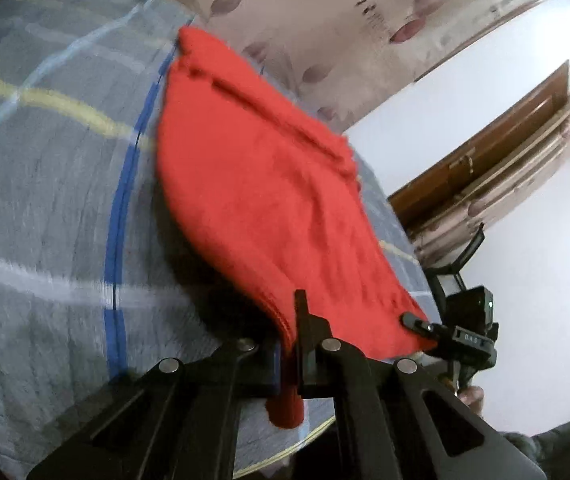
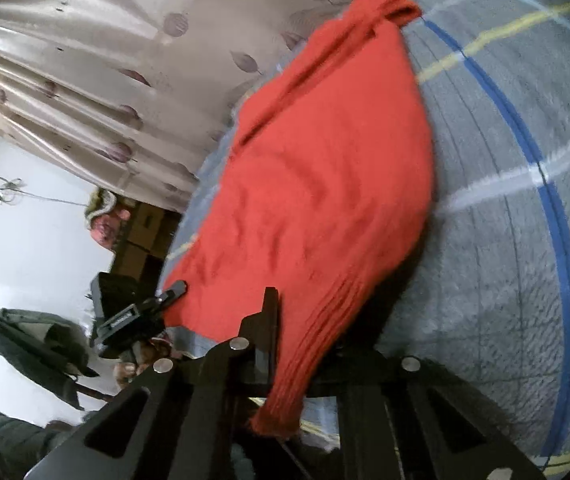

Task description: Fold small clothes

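A red knitted garment [image 1: 261, 184] hangs stretched above the grey checked bedspread [image 1: 45, 200], its far end resting on the bed. My left gripper [image 1: 289, 344] is shut on one ribbed near corner of it. My right gripper [image 1: 425, 326] shows in the left wrist view, clamped on the other near corner. In the right wrist view the garment [image 2: 317, 184] fills the middle, my right gripper [image 2: 285, 344] is shut on its ribbed hem, and my left gripper [image 2: 171, 294] grips the opposite corner.
The bedspread [image 2: 505, 240] has blue, yellow and white stripes. A leaf-patterned curtain [image 2: 105, 60] hangs behind the bed. A wooden door frame [image 1: 505, 140] and a white wall [image 1: 445, 120] lie to one side. A dark bag [image 2: 33, 340] and stacked boxes [image 2: 145, 240] stand beyond the bed's edge.
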Demonstrator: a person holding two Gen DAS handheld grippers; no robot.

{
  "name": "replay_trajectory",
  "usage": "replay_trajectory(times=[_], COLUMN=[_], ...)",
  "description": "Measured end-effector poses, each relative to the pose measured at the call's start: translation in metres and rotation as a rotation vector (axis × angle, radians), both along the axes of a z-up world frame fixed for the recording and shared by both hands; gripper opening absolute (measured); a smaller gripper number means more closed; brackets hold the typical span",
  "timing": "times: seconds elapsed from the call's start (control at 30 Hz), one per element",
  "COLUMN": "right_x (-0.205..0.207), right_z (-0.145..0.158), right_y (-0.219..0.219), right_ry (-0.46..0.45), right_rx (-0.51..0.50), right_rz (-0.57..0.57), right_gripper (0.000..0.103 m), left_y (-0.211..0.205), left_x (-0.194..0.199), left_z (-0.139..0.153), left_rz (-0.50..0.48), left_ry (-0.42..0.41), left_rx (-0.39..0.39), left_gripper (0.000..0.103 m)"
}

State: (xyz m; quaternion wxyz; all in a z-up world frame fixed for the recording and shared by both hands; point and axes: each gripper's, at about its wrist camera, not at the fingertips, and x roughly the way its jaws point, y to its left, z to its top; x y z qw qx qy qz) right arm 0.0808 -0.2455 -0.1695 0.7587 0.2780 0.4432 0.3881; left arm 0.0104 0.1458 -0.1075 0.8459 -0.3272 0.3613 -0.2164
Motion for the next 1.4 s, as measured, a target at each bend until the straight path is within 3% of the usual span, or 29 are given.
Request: replay_trajectory(times=[0.1, 0.23, 0.47, 0.63, 0.8, 1.4], right_x=[0.002, 0.012, 0.046, 0.056, 0.046, 0.031], right_z=[0.026, 0.072, 0.115, 0.129, 0.122, 0.129], right_y=[-0.004, -0.004, -0.002, -0.001, 0.000, 0.007], right_ry=[-0.050, -0.151, -0.242, -0.279, -0.271, -0.304], right_rx=[0.042, 0.046, 0.007, 0.009, 0.000, -0.045], right_rz=[-0.008, -0.009, -0.022, -0.027, -0.022, -0.029], right_gripper=[0.009, 0.009, 0.009, 0.009, 0.009, 0.009], left_y=[0.008, 0.014, 0.012, 0.007, 0.001, -0.027], left_x=[0.001, 0.010, 0.042, 0.054, 0.052, 0.037], left_z=[0.029, 0.073, 0.113, 0.122, 0.120, 0.127], left_rz=[0.022, 0.044, 0.044, 0.049, 0.068, 0.141], left_ry=[-0.088, -0.213, -0.294, -0.318, -0.315, -0.335], left_rx=[-0.031, 0.008, 0.037, 0.051, 0.092, 0.440], left_gripper=[0.004, 0.004, 0.004, 0.004, 0.004, 0.004])
